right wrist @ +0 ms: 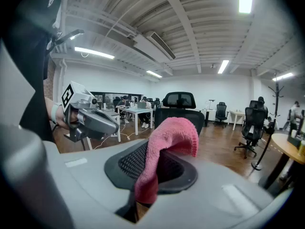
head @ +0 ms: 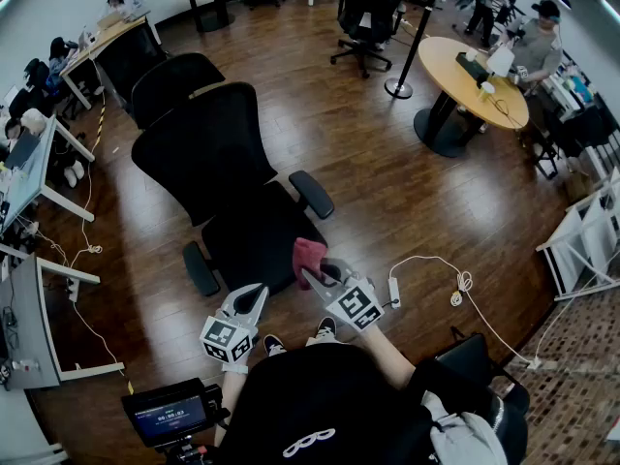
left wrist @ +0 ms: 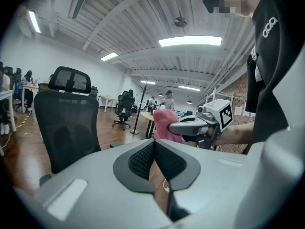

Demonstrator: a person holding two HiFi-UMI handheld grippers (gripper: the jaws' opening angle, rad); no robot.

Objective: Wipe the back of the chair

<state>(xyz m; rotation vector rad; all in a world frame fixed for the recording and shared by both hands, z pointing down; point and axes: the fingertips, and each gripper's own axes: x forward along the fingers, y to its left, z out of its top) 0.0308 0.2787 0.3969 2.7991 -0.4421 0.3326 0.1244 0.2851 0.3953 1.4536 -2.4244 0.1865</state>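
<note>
Desks: along the left edge of the head view we see white desks (head: 39, 177), apart from the chair.
Chair: the black mesh chair (head: 205, 148) stands left of centre in the head view. Its back is toward the upper left, and its seat comes toward us at lower centre. Both our grippers are near the seat's front, apart from the back.
Left gripper: we hold the left gripper (head: 250, 298) at lower centre, just beside the seat's front edge. In the left gripper view its jaws are pressed together with nothing between them.
Cloth: the pink cloth (head: 308, 256) shows over the seat's right front corner. We cannot tell whether it touches the seat.
Right gripper: the right gripper (head: 320, 279) is just right of the left one. Its jaws are clamped on the pink cloth, which rises from between them and folds over.
Floor: on the dark wood floor (head: 387, 182) a white cable (head: 455, 284) lies right of the grippers.
Table: a round table (head: 455, 61) sits at upper right, with a person (head: 541, 46) beside it.
</note>
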